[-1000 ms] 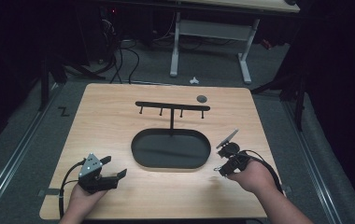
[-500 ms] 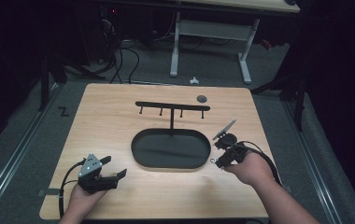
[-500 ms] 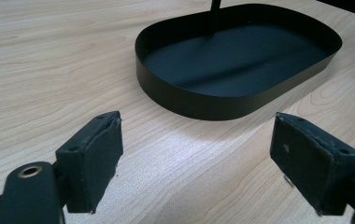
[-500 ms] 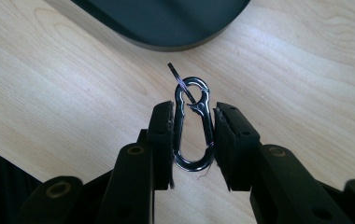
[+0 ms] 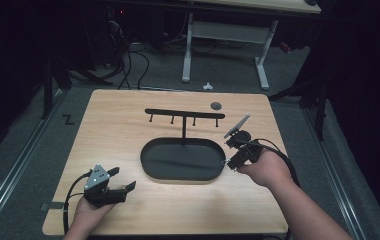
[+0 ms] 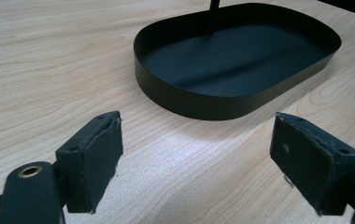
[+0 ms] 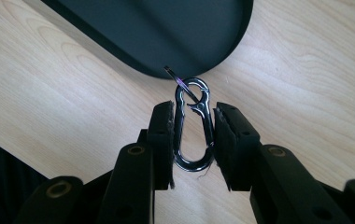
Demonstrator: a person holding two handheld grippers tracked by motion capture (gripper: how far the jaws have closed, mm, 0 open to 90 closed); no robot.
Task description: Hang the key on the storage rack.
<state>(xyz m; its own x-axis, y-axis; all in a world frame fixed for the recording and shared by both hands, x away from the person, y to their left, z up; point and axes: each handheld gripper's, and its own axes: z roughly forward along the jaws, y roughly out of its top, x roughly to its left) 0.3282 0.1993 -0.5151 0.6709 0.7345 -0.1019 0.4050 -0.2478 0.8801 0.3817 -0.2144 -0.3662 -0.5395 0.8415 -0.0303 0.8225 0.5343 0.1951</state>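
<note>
Slippage is the main risk. In the right gripper view the right tool [image 7: 193, 135] is clamped on a small metal carabiner [image 7: 193, 122], its pads pressing only the two long sides of the loop, while the gated end pokes out beyond the tips at the centre of the frame. Smooth, rounded metal held across so narrow a span can probably twist or pivot between the pads if the hand tilts or jolts. A thin ring or wire seems to hang through the clip's upper end, though it is too small to be sure, and it could snag on an edge.

In the high view the right tool [image 5: 238, 150] sits right of centre, just beside the right end of the black oval tray [image 5: 150, 162], low over the counter [image 5: 118, 130]. A post rises from the tray to a bar with small hooks [image 5: 184, 114], above centre. If the clip is meant for a hook, a tilted clip would likely miss or knock the bar.

The left tool [image 5: 109, 186] rests at lower left of the high view; in the left gripper view its jaws stand wide apart and empty, facing the tray [image 6: 189, 100].
</note>
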